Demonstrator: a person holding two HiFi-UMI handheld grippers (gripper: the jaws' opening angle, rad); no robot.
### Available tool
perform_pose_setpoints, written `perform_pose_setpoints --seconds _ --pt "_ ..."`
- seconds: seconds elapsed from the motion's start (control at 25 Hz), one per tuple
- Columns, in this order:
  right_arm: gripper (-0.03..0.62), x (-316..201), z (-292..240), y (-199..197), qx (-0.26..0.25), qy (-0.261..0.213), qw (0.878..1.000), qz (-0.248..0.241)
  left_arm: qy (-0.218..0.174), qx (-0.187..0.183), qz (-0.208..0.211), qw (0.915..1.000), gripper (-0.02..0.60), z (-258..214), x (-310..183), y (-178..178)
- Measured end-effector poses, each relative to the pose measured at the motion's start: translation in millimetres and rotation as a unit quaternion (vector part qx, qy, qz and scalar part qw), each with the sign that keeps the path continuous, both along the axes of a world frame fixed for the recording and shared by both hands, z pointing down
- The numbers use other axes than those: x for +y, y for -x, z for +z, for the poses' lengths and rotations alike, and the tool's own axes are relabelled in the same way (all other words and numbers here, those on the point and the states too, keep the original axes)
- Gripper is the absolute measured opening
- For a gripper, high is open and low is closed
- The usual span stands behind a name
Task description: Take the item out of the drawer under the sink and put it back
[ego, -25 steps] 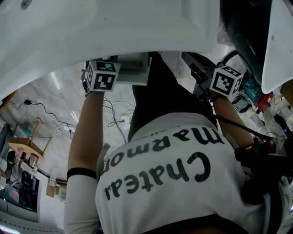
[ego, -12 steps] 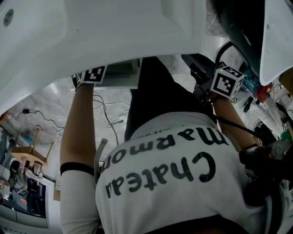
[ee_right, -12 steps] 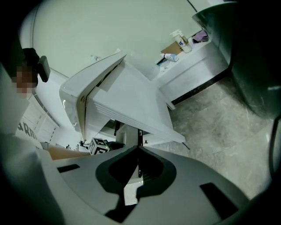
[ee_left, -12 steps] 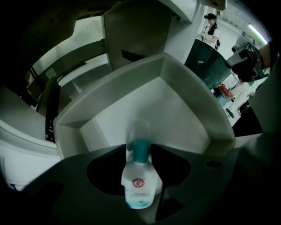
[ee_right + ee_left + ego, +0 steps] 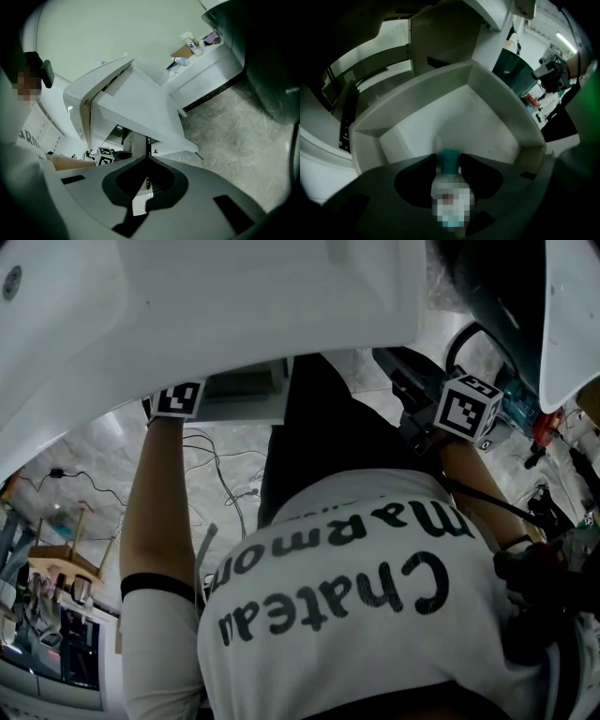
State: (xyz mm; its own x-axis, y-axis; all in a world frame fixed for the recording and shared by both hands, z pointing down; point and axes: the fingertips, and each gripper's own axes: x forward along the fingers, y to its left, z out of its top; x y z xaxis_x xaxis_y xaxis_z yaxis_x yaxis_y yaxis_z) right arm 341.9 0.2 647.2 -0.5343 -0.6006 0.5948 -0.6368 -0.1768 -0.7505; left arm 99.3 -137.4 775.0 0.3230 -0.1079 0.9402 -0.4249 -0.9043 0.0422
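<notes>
Left tongs (image 5: 450, 159) slid further under the white ceramic sink (image 5: 234, 306) in the last second. They're clamped on the small clear teal-capped bottle (image 5: 449, 180), held over the open white drawer (image 5: 497, 108). Looks like put-back. Right tongs (image 5: 146, 159) closed, empty.

The head view looks steeply down over the person's back, with the sink (image 5: 234, 296) near and the floor (image 5: 84, 446) far below. The left tool (image 5: 450, 158) view looks from close by into the open drawer (image 5: 440, 117). The right tool (image 5: 148, 159) view faces left from farther off. It shares the floor and the left tool's marker cube (image 5: 105, 155) with the head view.
</notes>
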Motion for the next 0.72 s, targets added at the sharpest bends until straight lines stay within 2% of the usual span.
perform_pose_setpoints --seconds 0.32,0.36,0.48,0.72 --pt "0.009 4.5 -4.3 1.0 0.015 -0.028 0.999 -0.004 0.012 0.011 0.011 0.9998 0.164 -2.7 6.1 2.5" --pt "0.009 5.2 -7.1 4.0 0.017 -0.033 0.999 -0.006 0.006 0.009 0.019 0.9998 0.112 -5.4 7.5 3.2" --pt "0.009 5.0 -8.9 6.9 0.021 -0.045 0.999 -0.009 -0.006 0.0 0.046 0.9989 0.112 -2.1 15.5 1.2" --pt "0.009 8.2 -18.8 8.2 0.026 -0.064 0.998 -0.01 -0.03 0.044 0.022 0.9984 0.109 -22.3 12.7 -11.7"
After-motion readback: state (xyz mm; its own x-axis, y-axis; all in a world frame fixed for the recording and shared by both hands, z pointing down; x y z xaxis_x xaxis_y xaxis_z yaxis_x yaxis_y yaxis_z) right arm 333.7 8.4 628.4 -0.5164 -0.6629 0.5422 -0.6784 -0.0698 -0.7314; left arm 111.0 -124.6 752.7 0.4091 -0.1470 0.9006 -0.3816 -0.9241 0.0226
